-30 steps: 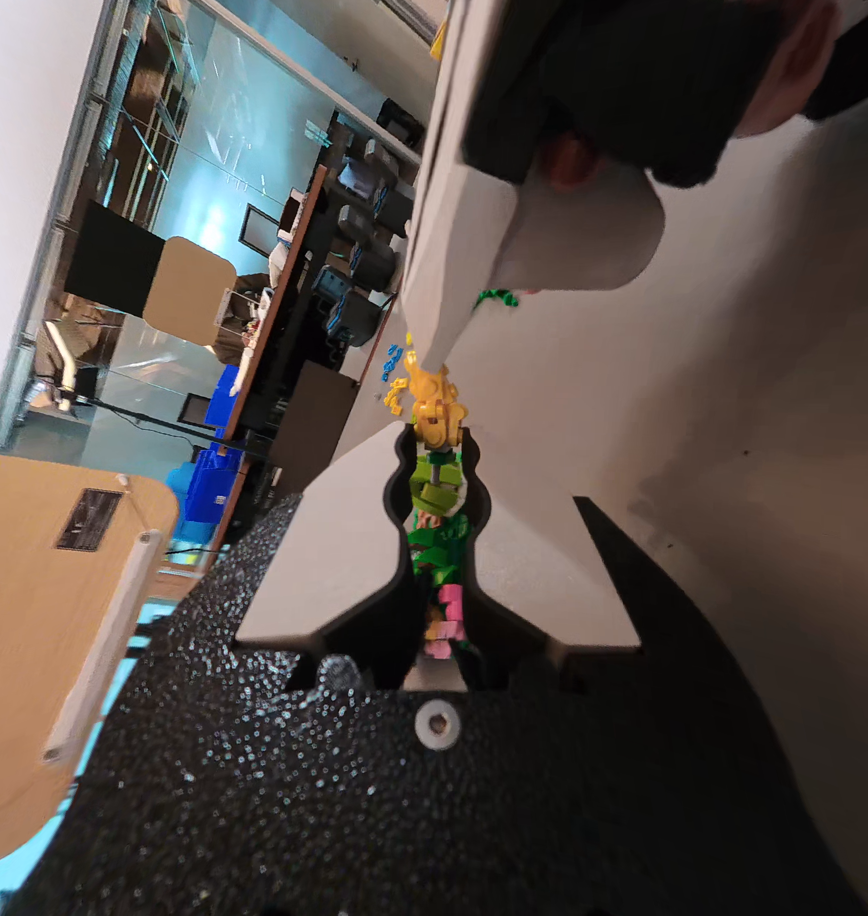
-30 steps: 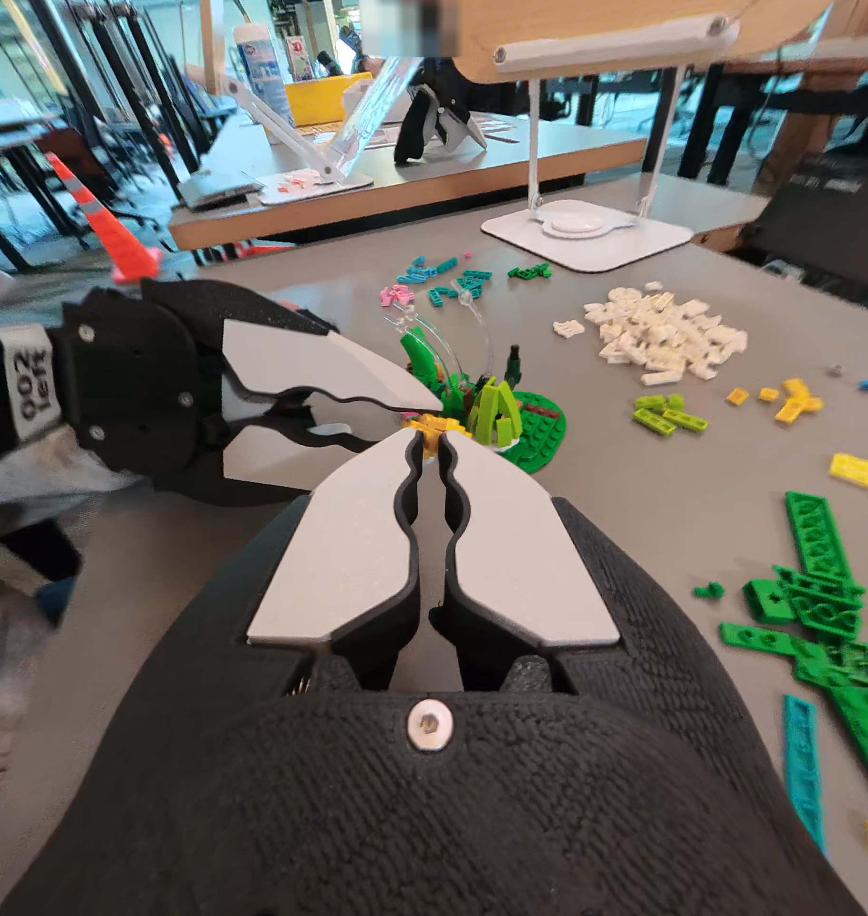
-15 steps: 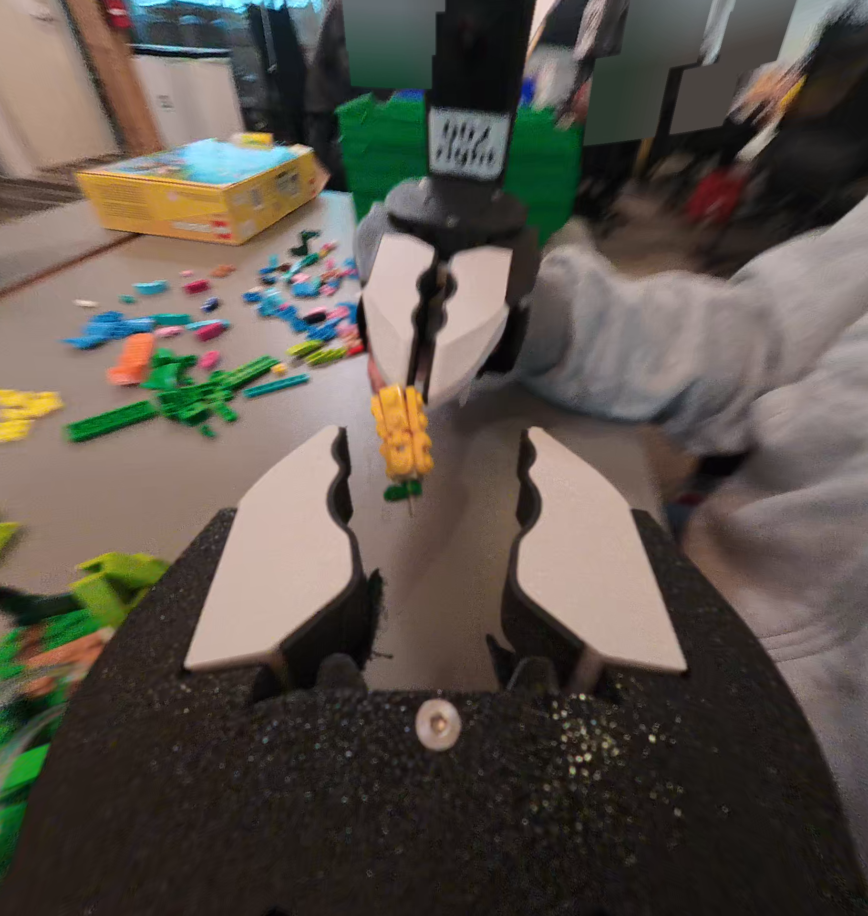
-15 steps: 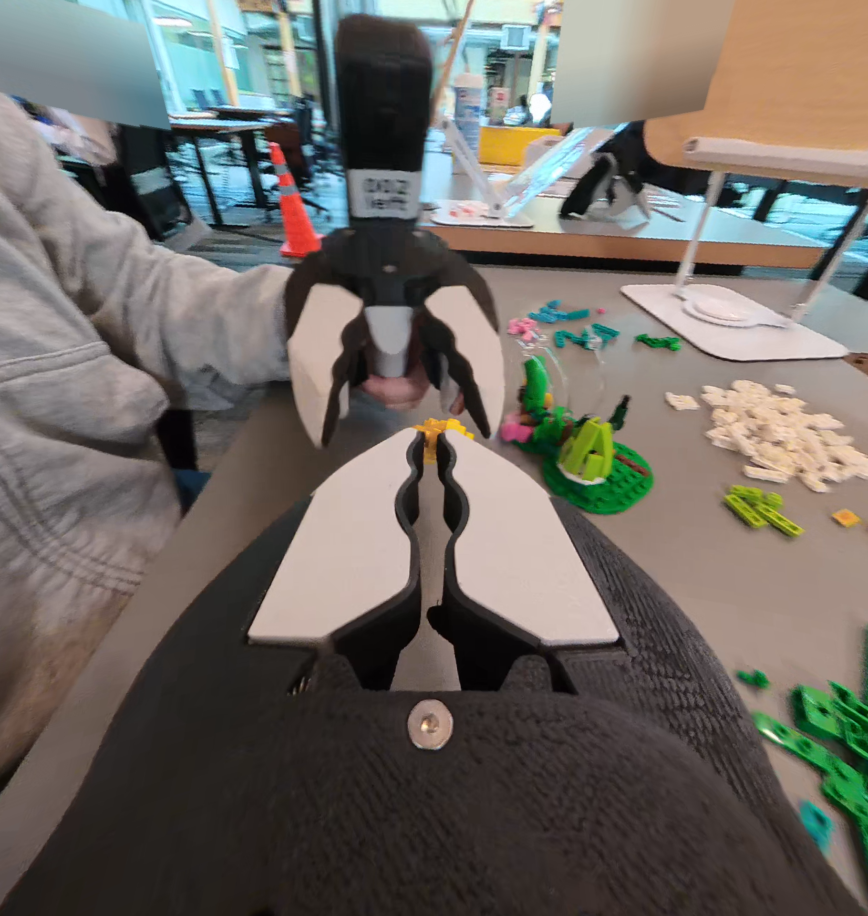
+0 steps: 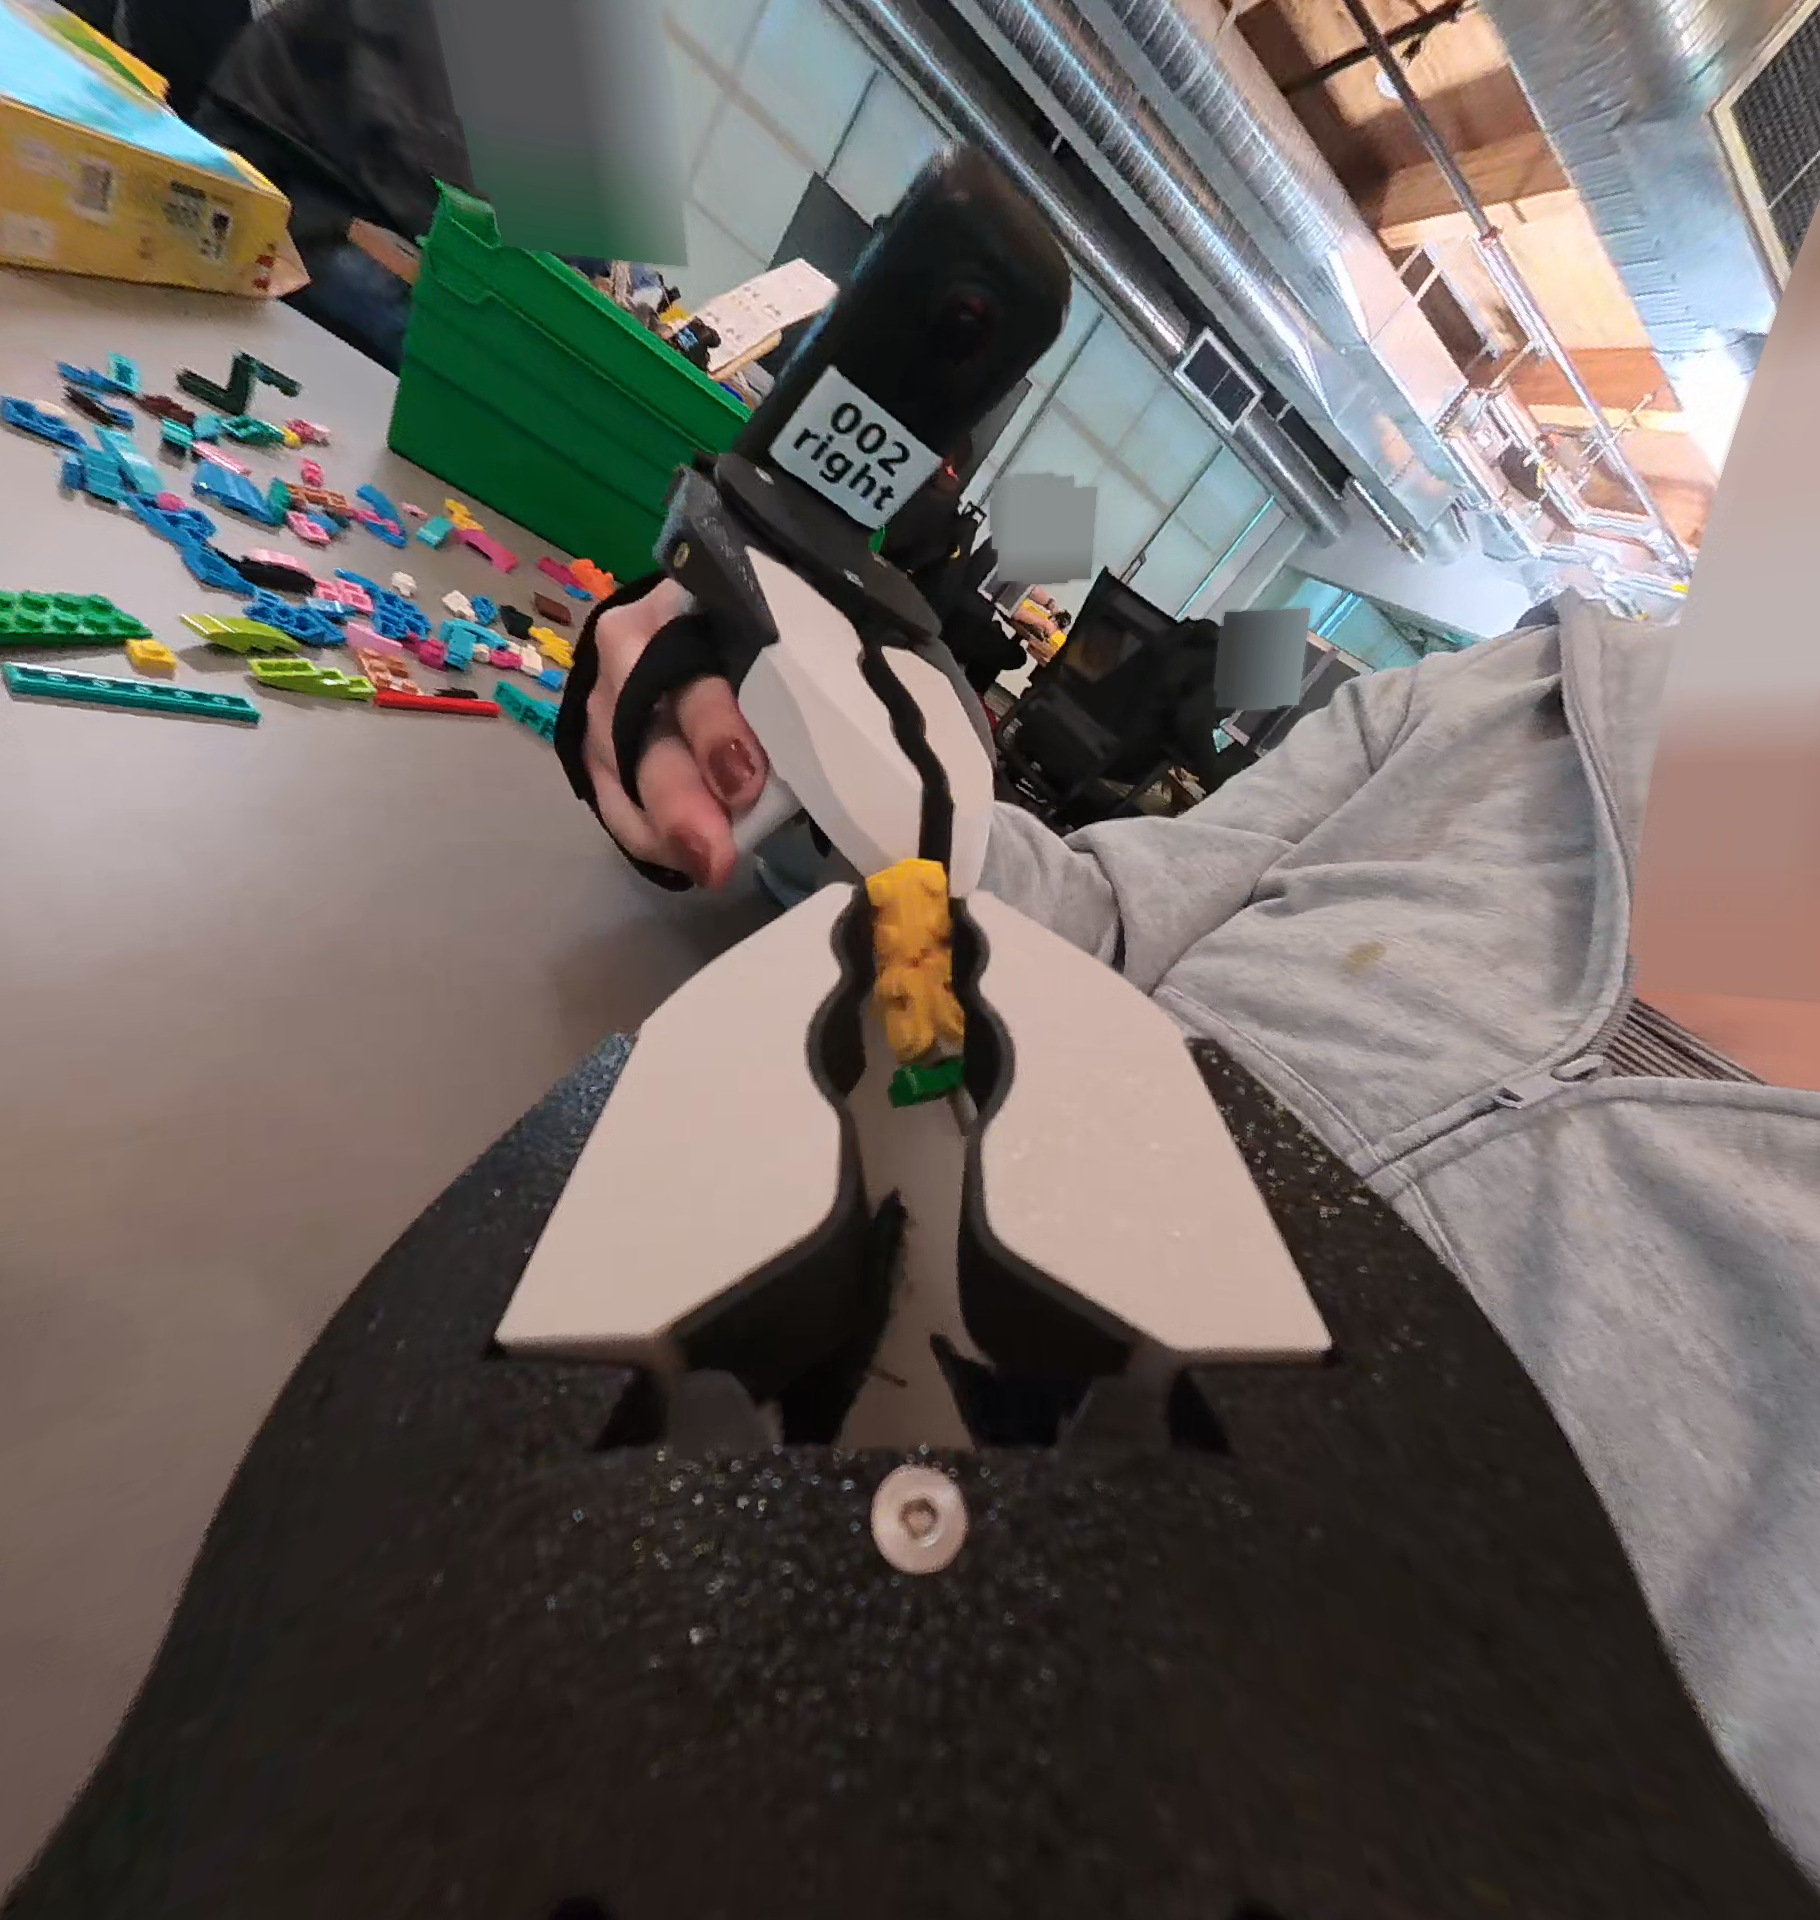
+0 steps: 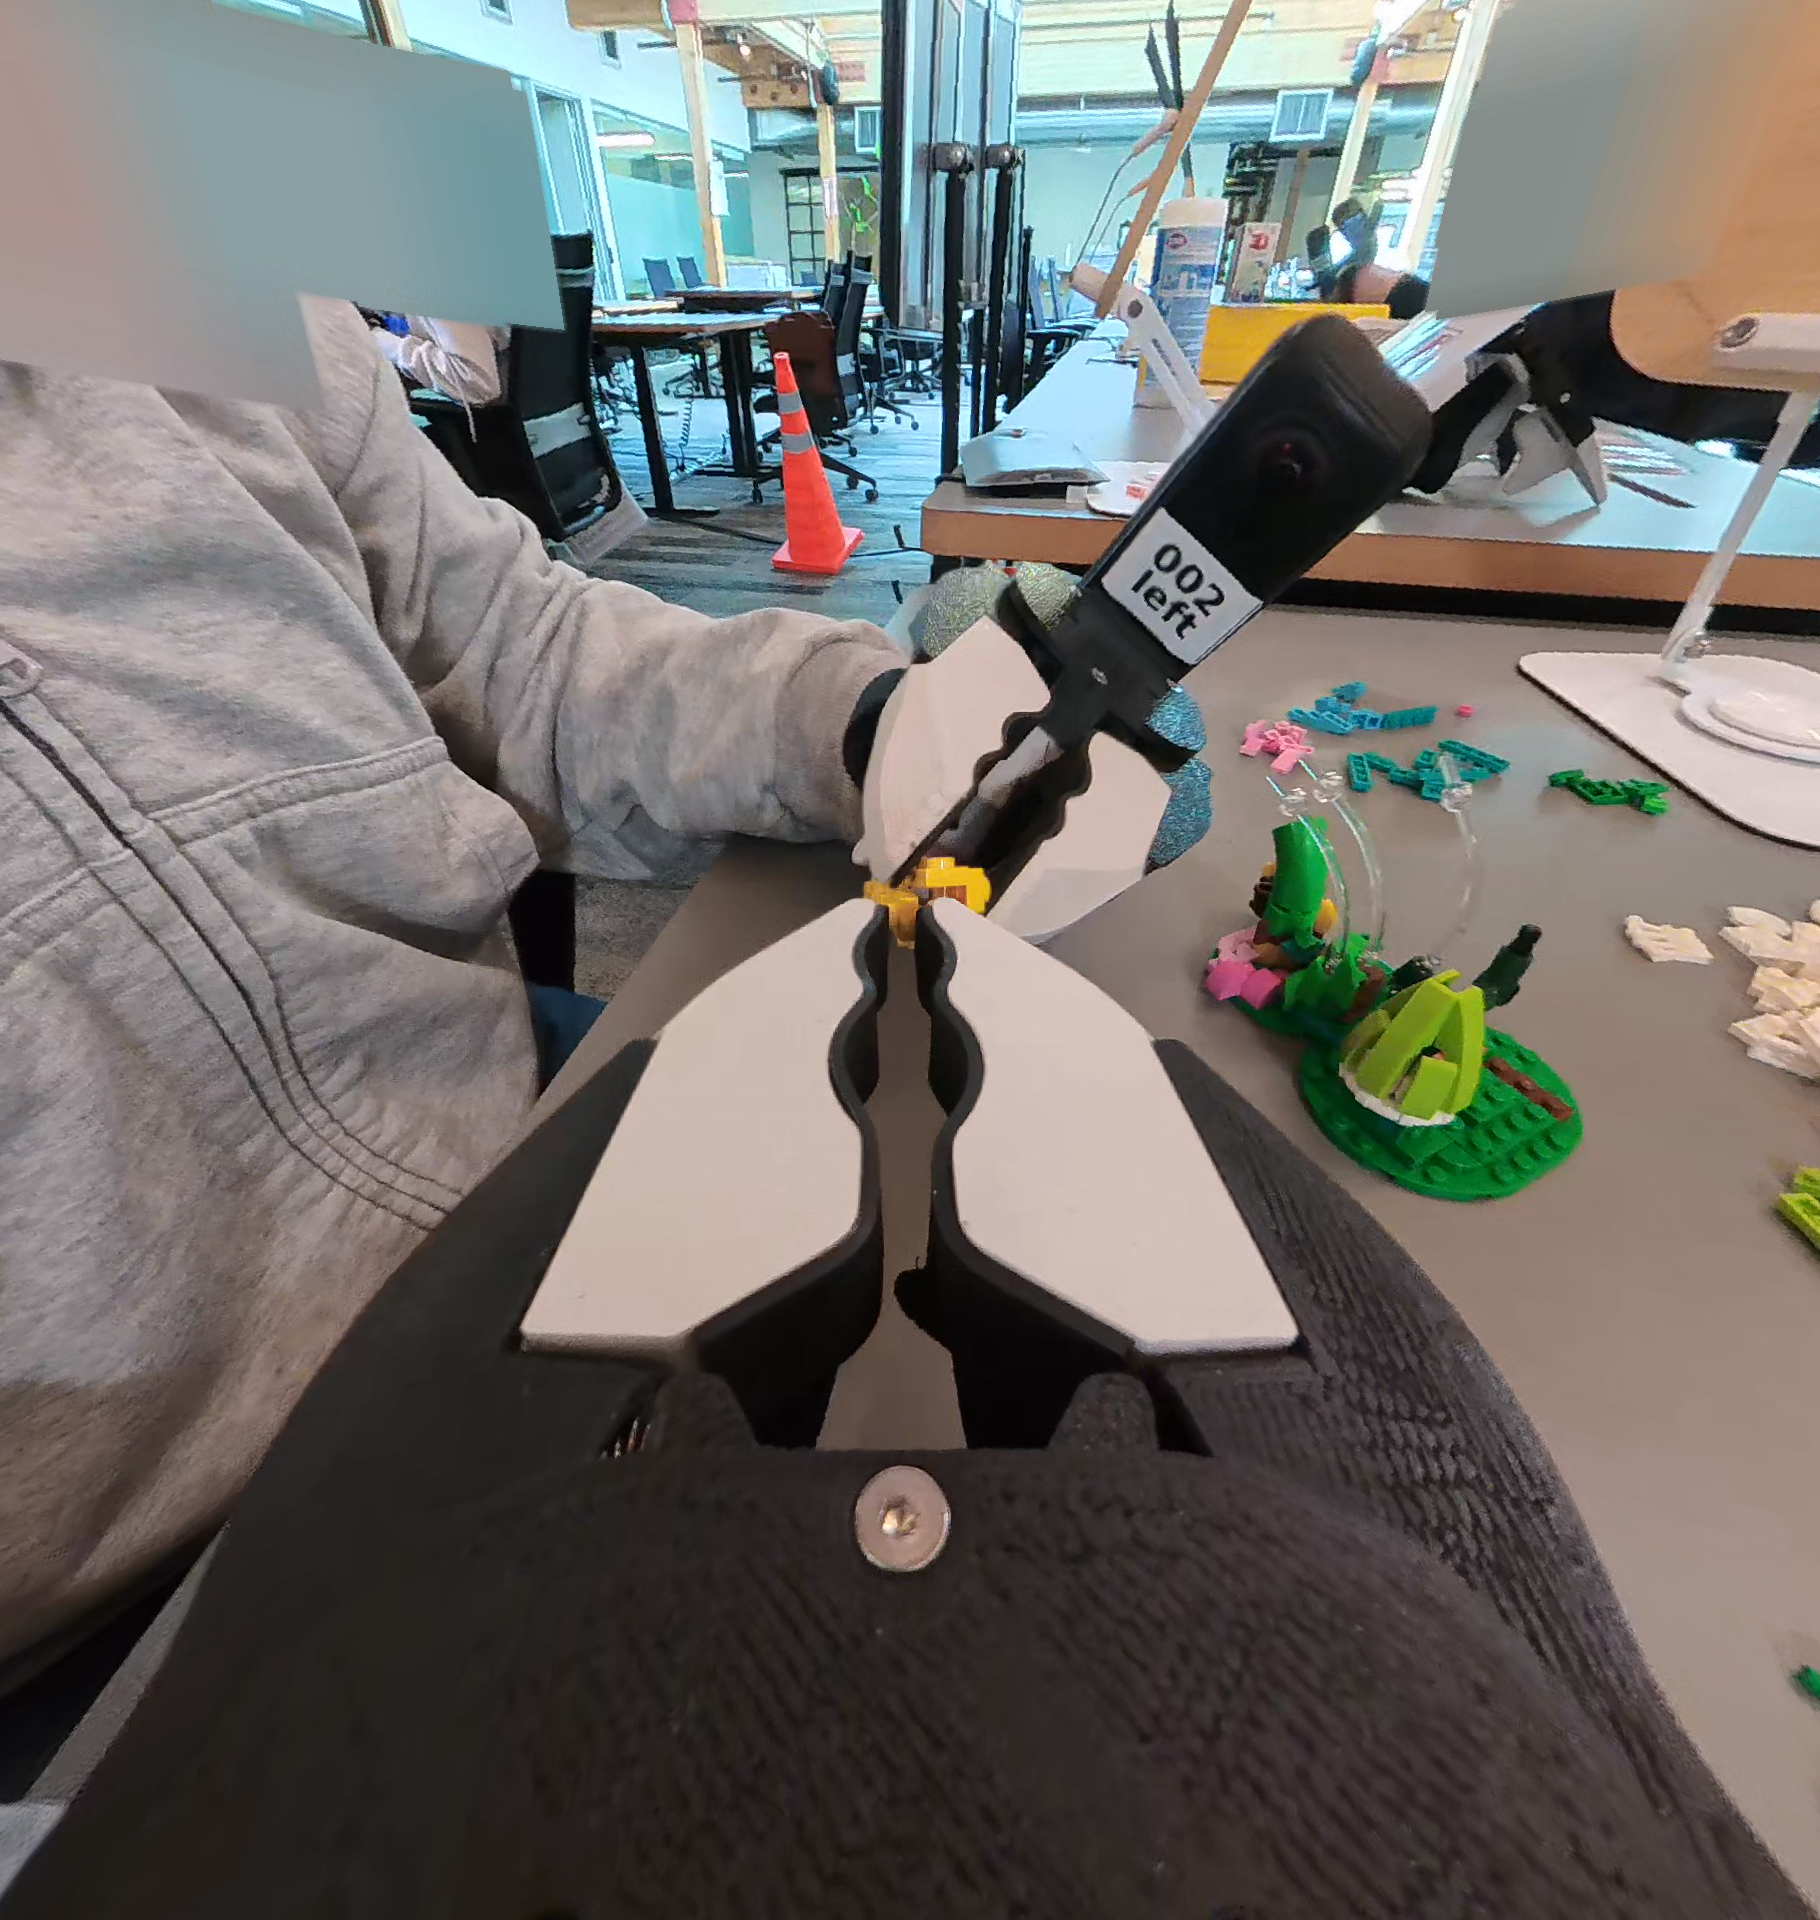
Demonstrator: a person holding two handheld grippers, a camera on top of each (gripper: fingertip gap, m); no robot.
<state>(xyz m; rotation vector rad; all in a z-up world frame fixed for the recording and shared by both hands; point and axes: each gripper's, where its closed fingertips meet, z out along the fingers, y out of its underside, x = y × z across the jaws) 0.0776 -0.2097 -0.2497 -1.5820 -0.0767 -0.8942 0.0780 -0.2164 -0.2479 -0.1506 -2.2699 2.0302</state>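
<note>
A small yellow brick flower (image 5: 911, 971) with a green bit (image 5: 921, 1083) at its base is held between both grippers above the grey table (image 5: 262, 987). My left gripper (image 5: 908, 906) is shut on it, with the pads pressing on both sides of the yellow part. My right gripper (image 6: 901, 916) is shut on the flower's far end (image 6: 898, 916). In the left wrist view the right gripper (image 5: 927, 857) pinches the flower's top. In the right wrist view the left gripper (image 6: 937, 868) clamps the flower (image 6: 953, 881) from the far side.
A green round plant model (image 6: 1405, 1081) stands right of the grippers, with a pile of white pieces (image 6: 1799, 997) beyond it. Loose coloured bricks (image 5: 314, 613), a green crate (image 5: 532, 416) and a yellow box (image 5: 85, 177) lie farther off. A grey sleeve (image 6: 573, 707) is close. The grippers are tip to tip, or close to it.
My left gripper let go of the plant stack, opened wide, then shut on the yellow flower. The right gripper stayed shut on the flower throughout.
</note>
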